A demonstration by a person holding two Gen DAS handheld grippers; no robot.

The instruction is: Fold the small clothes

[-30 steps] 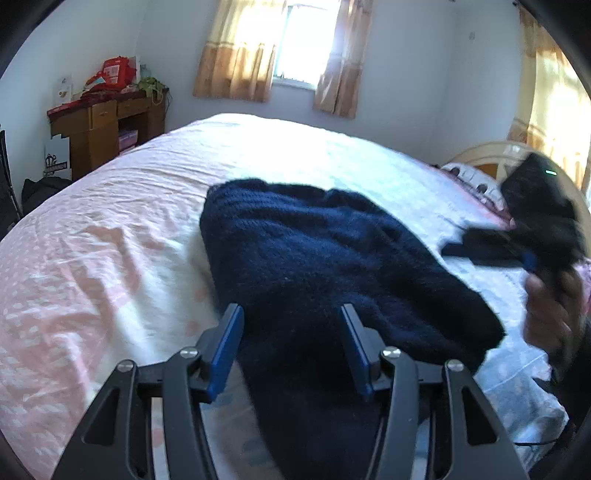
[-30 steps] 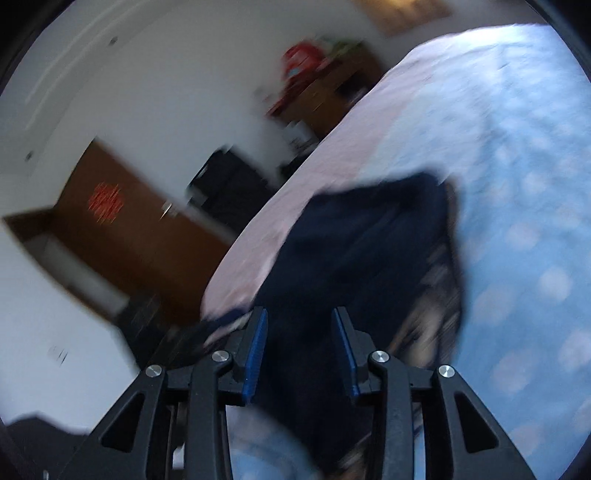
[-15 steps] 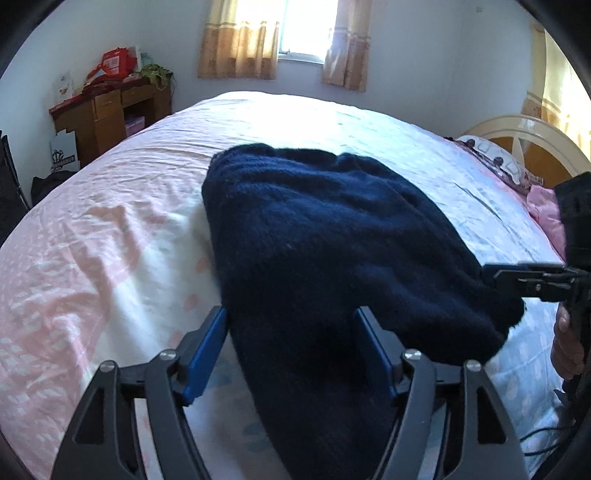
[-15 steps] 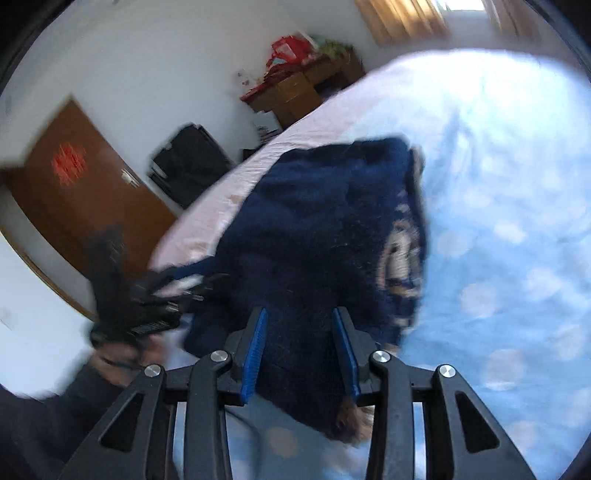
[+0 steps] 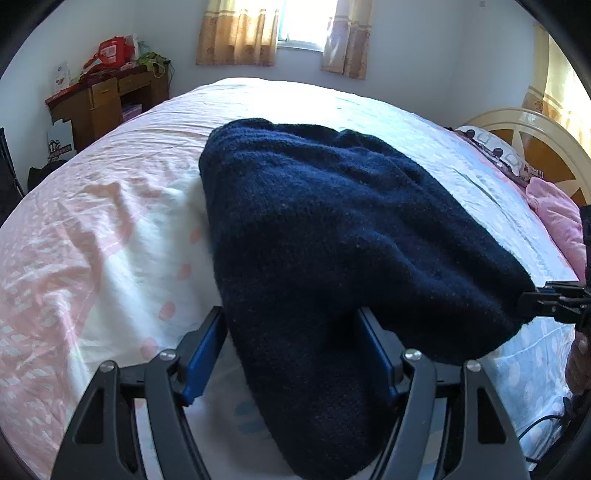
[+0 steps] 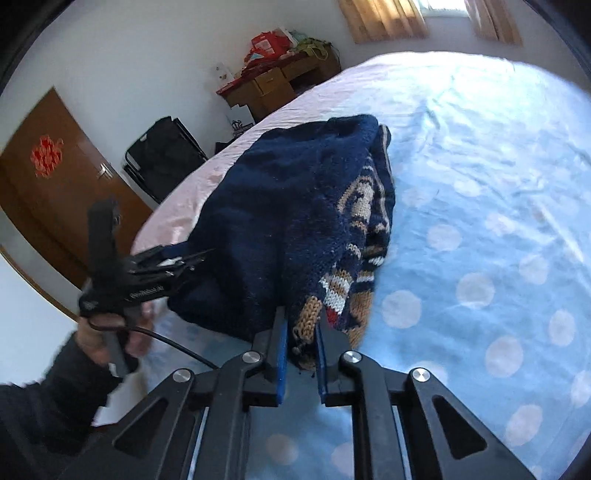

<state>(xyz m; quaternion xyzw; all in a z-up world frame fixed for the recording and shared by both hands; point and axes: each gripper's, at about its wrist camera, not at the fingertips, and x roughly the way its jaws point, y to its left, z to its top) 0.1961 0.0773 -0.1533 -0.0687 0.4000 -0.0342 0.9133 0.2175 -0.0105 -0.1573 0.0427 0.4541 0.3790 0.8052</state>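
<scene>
Navy knit wool fills the near field of both views: the dark blue knitted sweater with tan and white patterning (image 6: 295,221) lies on the pink and blue polka-dot bedsheet (image 6: 480,221), near the bed's close edge. Nearest the right wrist camera, the right gripper (image 6: 301,332) has its blue-padded jaws pinched on the sweater's near corner, where tan yarn shows between them. In the left wrist view, the left gripper (image 5: 291,347) stands spread wide, its 2 blue pads on either side of a hanging fold of the sweater (image 5: 332,240); whether they press the cloth cannot be told, and a gap shows beside the left pad. The same right gripper (image 5: 550,301) appears there at the sweater's right edge. From the right wrist camera, the left gripper (image 6: 155,269) is seen in a sleeved hand (image 6: 110,332) at the garment's left side. The sweater looks already doubled over, plain back up and pattern peeking out along 1 edge, so at least 1 fold seems done; a further fold and squaring up likely remain. Farther off stand a brown wooden desk (image 5: 107,99) and tan curtains (image 5: 236,33).
</scene>
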